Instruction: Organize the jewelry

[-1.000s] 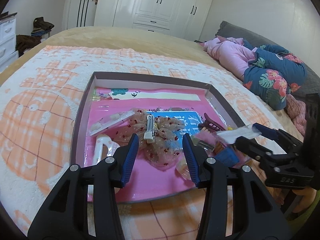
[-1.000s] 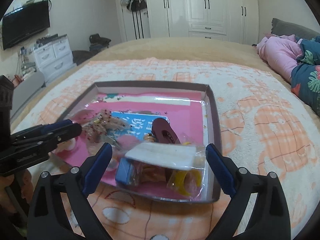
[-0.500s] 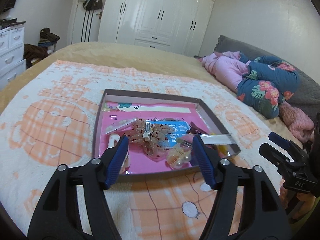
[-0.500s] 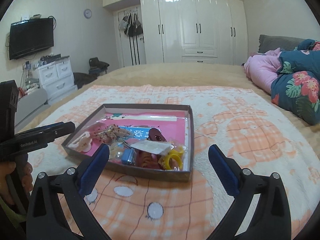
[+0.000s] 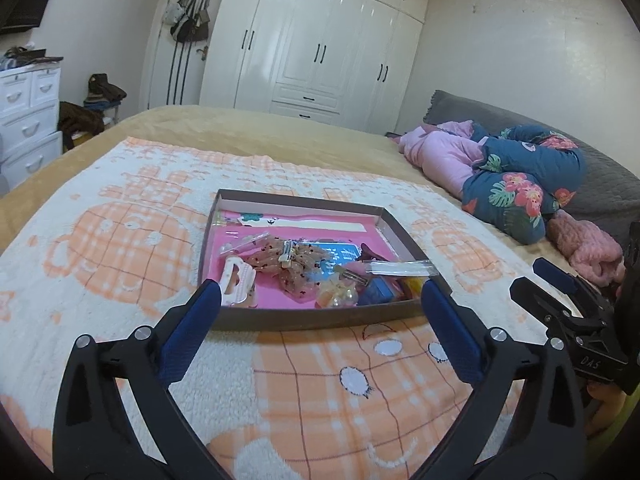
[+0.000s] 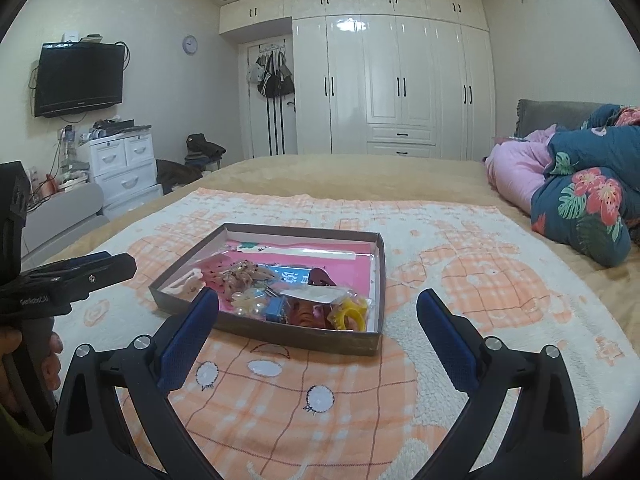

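While hovering over the orange-and-white blanket (image 5: 320,380) on the bed, left hand-held gripper (image 5: 320,300) spread wide, gripping nothing, just short of the box (image 5: 320,318). Same deal for the right hand-held gripper (image 6: 318,306): fingers apart, empty, near the box's front wall. Inside the box on pink lining: sequin hair bow (image 5: 288,258), white clip (image 5: 236,280), pearl piece (image 6: 246,304), yellow ring (image 6: 352,314), blue packet (image 6: 274,310). All jumbled together, touching.
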